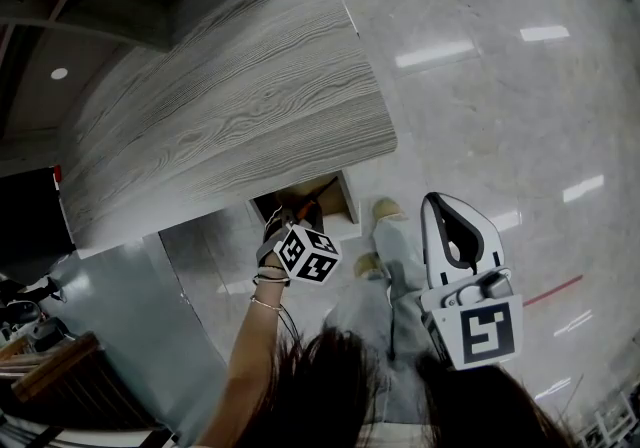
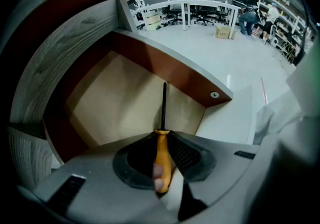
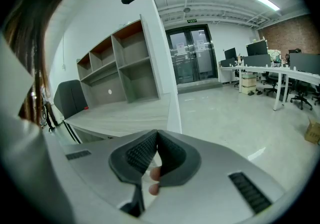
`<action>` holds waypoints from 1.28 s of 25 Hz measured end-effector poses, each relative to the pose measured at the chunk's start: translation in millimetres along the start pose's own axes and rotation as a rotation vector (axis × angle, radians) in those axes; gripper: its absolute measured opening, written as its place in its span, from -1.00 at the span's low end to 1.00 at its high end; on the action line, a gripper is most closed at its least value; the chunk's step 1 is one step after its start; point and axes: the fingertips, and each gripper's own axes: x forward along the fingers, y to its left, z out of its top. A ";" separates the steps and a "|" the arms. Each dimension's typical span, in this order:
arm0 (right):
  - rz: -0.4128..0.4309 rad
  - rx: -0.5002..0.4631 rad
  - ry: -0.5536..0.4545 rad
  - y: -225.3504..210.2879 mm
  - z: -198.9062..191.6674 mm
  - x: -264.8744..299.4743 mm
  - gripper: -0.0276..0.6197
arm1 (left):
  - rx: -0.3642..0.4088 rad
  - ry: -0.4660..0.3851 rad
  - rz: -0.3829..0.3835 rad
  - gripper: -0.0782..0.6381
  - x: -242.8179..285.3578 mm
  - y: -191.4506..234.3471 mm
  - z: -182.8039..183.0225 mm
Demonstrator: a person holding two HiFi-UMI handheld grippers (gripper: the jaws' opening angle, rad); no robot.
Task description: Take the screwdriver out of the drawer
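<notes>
Left gripper (image 2: 162,137): jaws clamped on the orange handle of the screwdriver (image 2: 163,154), whose black shaft points over the pale bottom of the open drawer (image 2: 115,100). Only its own view shows this grip; in the head view the marker cube (image 1: 308,254) covers it. Right gripper (image 3: 156,137): jaws together, empty, well apart from the drawer. Wood-grain desk (image 1: 230,106) overhangs the drawer.
</notes>
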 end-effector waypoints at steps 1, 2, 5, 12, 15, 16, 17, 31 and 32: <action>0.001 0.000 0.000 0.1 0.6 0.3 -0.83 | 0.008 0.000 0.002 -0.55 -0.3 0.0 -0.2; 0.001 0.000 0.000 0.1 1.5 0.5 -0.83 | 0.012 -0.001 0.003 -0.55 -0.7 0.1 -0.1; 0.004 -0.006 -0.002 0.5 4.5 1.4 -0.83 | -0.004 -0.008 0.006 -0.55 -3.1 2.3 1.0; 0.021 -0.010 -0.014 5.6 12.6 4.9 -0.83 | -0.011 -0.022 -0.011 -0.56 -13.9 3.0 2.1; 0.030 -0.016 -0.025 7.9 18.8 6.0 -0.83 | -0.009 -0.033 -0.008 -0.56 -20.3 2.8 2.2; 0.033 -0.016 -0.029 8.8 20.9 6.2 -0.83 | -0.011 -0.037 -0.008 -0.56 -22.9 3.0 2.4; 0.036 -0.017 -0.034 9.5 23.0 6.3 -0.83 | -0.014 -0.041 -0.008 -0.56 -25.6 3.3 2.8; 0.085 -0.066 -0.059 16.6 49.6 4.7 -0.83 | -0.091 -0.104 -0.020 -0.56 -59.1 3.3 23.5; 0.092 -0.071 -0.064 17.5 50.7 4.2 -0.83 | -0.098 -0.108 -0.022 -0.56 -62.1 3.3 25.2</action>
